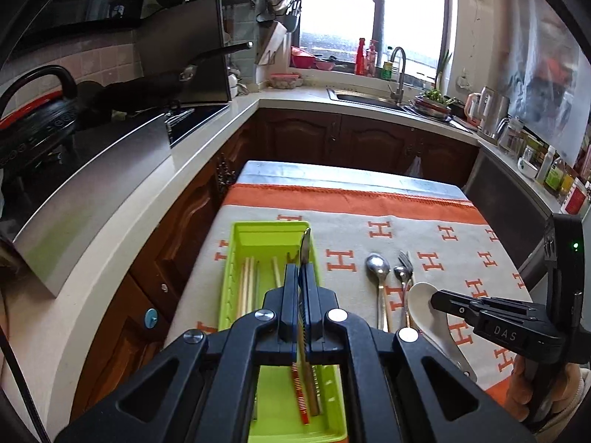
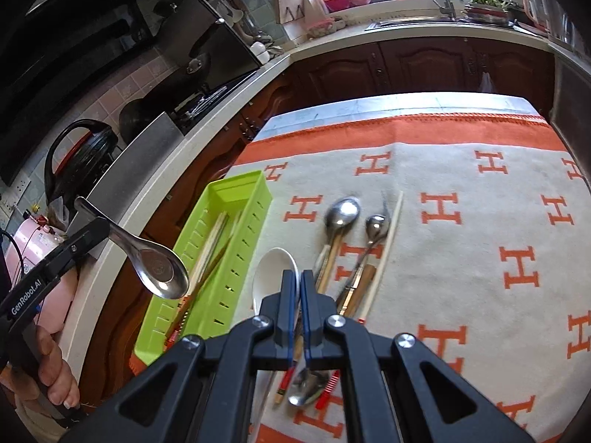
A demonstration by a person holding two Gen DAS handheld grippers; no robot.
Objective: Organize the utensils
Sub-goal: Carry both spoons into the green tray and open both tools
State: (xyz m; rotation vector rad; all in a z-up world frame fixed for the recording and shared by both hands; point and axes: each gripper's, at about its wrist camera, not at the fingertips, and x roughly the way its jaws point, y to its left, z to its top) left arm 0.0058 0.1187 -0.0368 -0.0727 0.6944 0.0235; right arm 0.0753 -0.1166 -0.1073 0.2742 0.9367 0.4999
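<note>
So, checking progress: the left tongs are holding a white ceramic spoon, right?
Not white ceramic. The left tongs hold a metal spoon, as the right wrist view shows. The white spoon lies on the cloth.

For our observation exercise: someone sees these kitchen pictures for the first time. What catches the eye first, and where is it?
The bright lime-green plastic utensil tray stands out at the left edge of the grey cloth with orange H letters, with chopsticks inside. Left of it, the left gripper holds a shiny metal soup spoon in the air. More metal spoons lie on the cloth to the tray's right.
</note>
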